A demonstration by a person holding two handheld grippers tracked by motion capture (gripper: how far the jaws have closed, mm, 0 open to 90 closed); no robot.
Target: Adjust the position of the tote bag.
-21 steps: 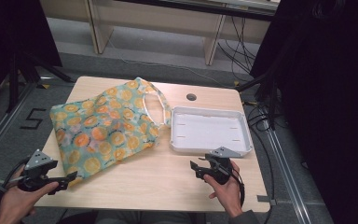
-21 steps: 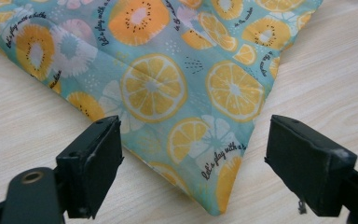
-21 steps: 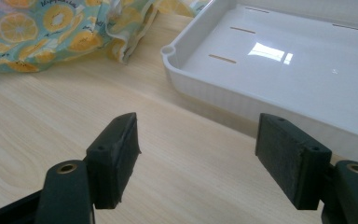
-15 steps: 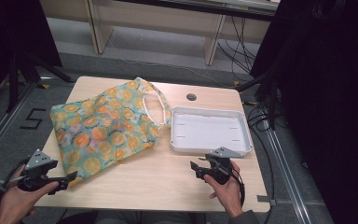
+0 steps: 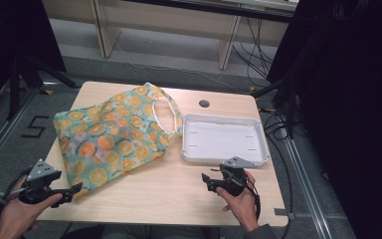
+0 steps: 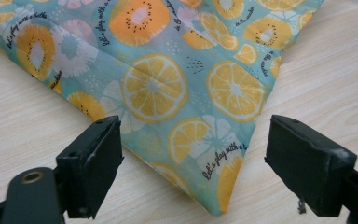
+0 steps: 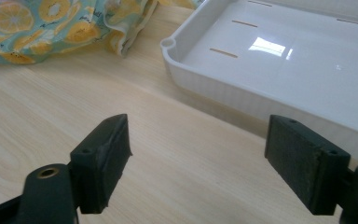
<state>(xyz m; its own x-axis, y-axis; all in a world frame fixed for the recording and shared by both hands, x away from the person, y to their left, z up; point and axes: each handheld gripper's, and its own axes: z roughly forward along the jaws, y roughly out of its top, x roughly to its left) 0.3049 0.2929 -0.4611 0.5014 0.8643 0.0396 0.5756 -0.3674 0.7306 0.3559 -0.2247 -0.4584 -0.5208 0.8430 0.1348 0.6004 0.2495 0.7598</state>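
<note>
Where claws gape: teal citrus-print cloth bag [image 5: 110, 137] lies flat, lettered.

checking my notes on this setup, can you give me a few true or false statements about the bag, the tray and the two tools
1. The fruit-print bag lies flat on the table. True.
2. The white tray holds a folded cloth. False: the tray is empty.
3. The left tool is open, with a corner of the bag between its jaws. True.
4. The right tool is shut on the tray's rim. False: it is open over bare table, with the tray just ahead of it.
5. The tray sits to the left of the bag in the high view. False: it sits to the bag's right.
</note>
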